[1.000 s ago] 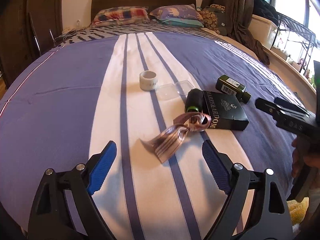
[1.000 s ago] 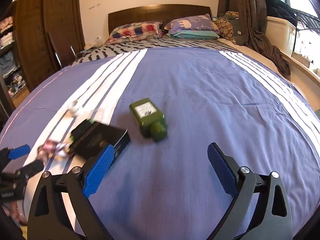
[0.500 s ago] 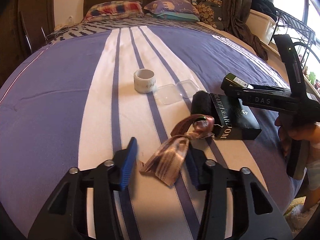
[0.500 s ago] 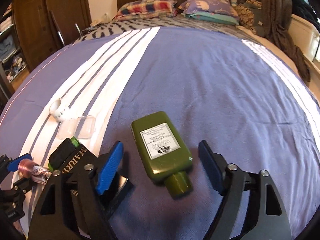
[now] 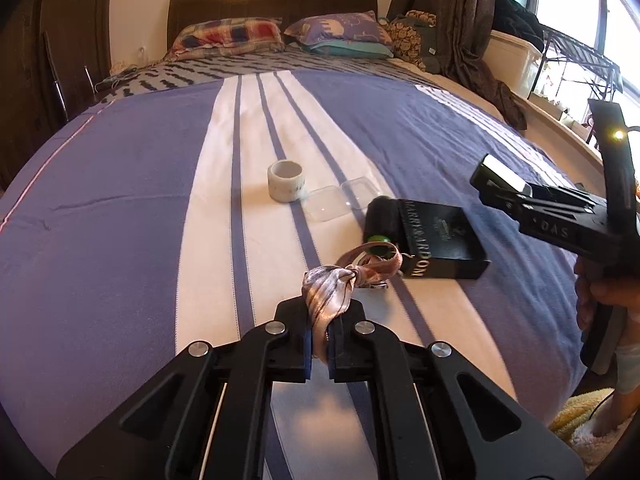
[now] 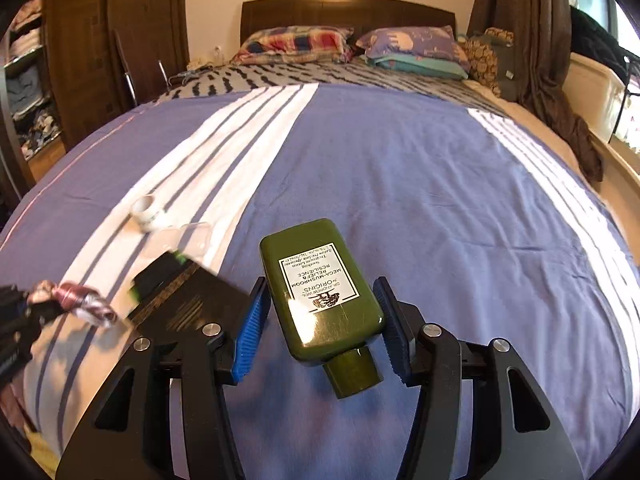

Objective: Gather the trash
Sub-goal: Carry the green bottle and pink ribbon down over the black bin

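Observation:
A pinkish striped ribbon (image 5: pixel 332 284) lies on the white stripe of the bed, and my left gripper (image 5: pixel 318 340) is shut on its near end. Its looped end rests against a black box (image 5: pixel 436 240). In the right wrist view a green lotion bottle (image 6: pixel 320 280) lies flat on the purple cover, cap toward me. My right gripper (image 6: pixel 322 328) straddles its lower body with the jaws closing; the blue pads (image 6: pixel 250 328) stand close beside it with a sliver of cover showing on the left. The right gripper's black fingers (image 5: pixel 504 188) also show at the right of the left wrist view.
A white tape roll (image 5: pixel 286 186), two clear plastic lids (image 5: pixel 328 208) and a black cylinder with a green cap (image 5: pixel 380 220) lie beyond the ribbon. Pillows (image 6: pixel 412 46) and headboard are at the far end. A hand (image 5: pixel 600 300) grips the right tool.
My left jaws came in from wide open and clamped the ribbon's near end. My right gripper moved forward over the green bottle, and its jaws narrowed around it.

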